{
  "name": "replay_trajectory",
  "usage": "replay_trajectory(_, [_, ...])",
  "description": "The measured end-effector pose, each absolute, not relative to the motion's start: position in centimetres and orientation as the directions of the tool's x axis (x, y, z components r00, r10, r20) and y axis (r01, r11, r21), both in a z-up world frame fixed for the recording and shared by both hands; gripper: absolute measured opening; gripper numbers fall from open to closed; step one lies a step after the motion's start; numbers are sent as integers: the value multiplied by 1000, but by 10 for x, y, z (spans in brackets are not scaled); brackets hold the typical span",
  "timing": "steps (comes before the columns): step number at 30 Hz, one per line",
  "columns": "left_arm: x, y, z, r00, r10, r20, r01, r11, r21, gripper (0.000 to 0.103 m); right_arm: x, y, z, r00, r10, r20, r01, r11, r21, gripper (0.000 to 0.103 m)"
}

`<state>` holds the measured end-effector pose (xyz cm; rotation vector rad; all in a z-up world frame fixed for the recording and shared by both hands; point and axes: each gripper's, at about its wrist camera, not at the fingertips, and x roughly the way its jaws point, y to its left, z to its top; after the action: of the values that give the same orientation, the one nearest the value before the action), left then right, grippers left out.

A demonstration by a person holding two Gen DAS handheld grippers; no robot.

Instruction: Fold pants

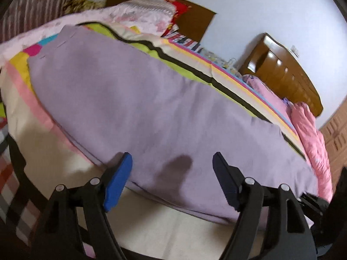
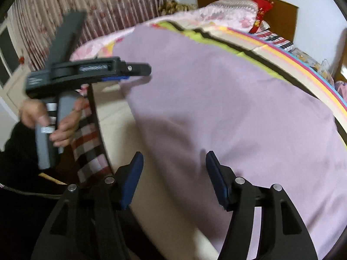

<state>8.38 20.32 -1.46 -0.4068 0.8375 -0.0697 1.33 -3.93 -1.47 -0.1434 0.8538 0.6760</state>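
Left wrist view: the left tongs point(image 1: 172, 162) stand released, their blue pads spread wide with nothing between them, poised just above the near edge of the pants point(image 1: 151, 112). The pants are lilac and lie flat and smooth across the bed point(image 1: 54, 151), running from upper left to lower right, on a quilt point(image 1: 186, 69) with green, black, yellow and pink stripes. A dark shadow falls on the cloth between the pads. Past the far edge of the pants sit pink floral bedding point(image 1: 138, 19) and a red pillow point(image 1: 180, 8) against a brown headboard point(image 1: 195, 21). A wooden dresser point(image 1: 286, 71) stands by the white wall at right, and a crumpled pink garment point(image 1: 312, 134) lies on the bed's right side.

Right wrist view: the right tongs point(image 2: 174, 169) are likewise released, pads wide apart and holding nothing, over the near left part of the pants point(image 2: 227, 108), close to their left edge. To the left, the left tongs point(image 2: 130, 73) appear side-on, held by the person's left hand point(image 2: 56, 121) on a grey handle, their tip reaching just over the pants' left edge; the picture is blurred there. A checked cloth point(image 2: 91, 147) hangs down the bed's side below it. Patterned curtains point(image 2: 97, 6) fill the background.
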Motion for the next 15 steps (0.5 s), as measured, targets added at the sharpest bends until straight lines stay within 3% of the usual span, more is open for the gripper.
replay_trajectory(4, [78,170,15,713,-257,-652,-2,930,-369,83,-8,-158,12,702,358,-616,-319,931,178,70])
replay_trajectory(7, [76,121,28,699,-342,-628,153,929,-337,88,-29,-248,12,776,215,-593,-82,966,243,70])
replay_trajectory(10, [80,72,27,656,-401,-640,255,915,-312,88,-66,-337,0,801,85,-593,147,932,332,70])
replay_trajectory(15, [88,14,15,598,-433,-675,338,899,-277,89,-132,-428,-28,831,36,-555,335,763,552,70])
